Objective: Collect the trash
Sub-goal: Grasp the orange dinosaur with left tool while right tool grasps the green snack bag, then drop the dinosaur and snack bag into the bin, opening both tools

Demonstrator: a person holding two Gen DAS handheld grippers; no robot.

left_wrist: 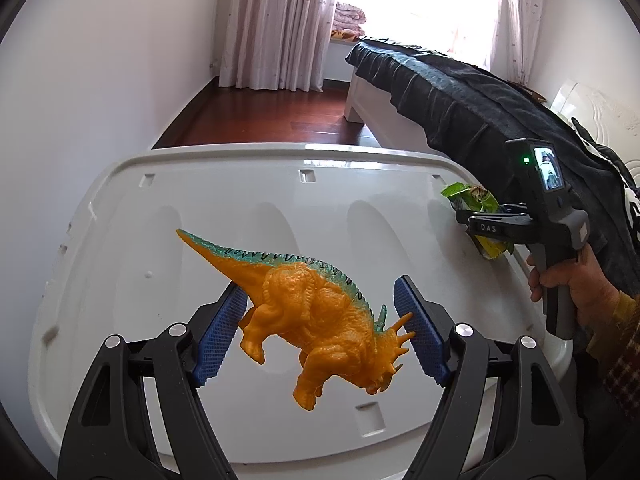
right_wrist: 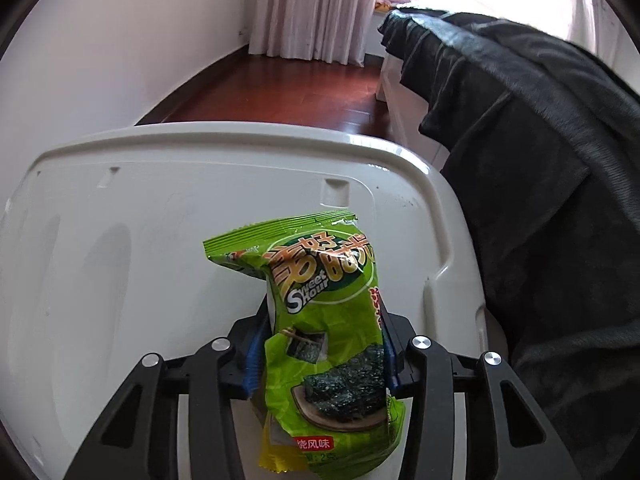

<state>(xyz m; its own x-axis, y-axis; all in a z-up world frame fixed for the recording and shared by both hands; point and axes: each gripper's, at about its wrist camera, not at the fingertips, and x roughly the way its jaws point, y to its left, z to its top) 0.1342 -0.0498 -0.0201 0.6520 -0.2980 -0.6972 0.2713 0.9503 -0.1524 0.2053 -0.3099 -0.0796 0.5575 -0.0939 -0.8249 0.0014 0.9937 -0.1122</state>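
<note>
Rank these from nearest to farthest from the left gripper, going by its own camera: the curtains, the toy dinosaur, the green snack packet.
1. The toy dinosaur, right between the left gripper fingers.
2. The green snack packet, off to the right at the white lid's edge, clamped in the right gripper.
3. The curtains, across the room by the window.

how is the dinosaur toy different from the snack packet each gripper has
The dinosaur toy is orange, solid and bumpy; the snack packet is green, thin and crinkled. The toy sits sideways between the left gripper pads, tail sticking out; the packet stands upright, squeezed in the right gripper. The packet carries printed lettering; the toy has none. Both are held above the white plastic lid.
</note>
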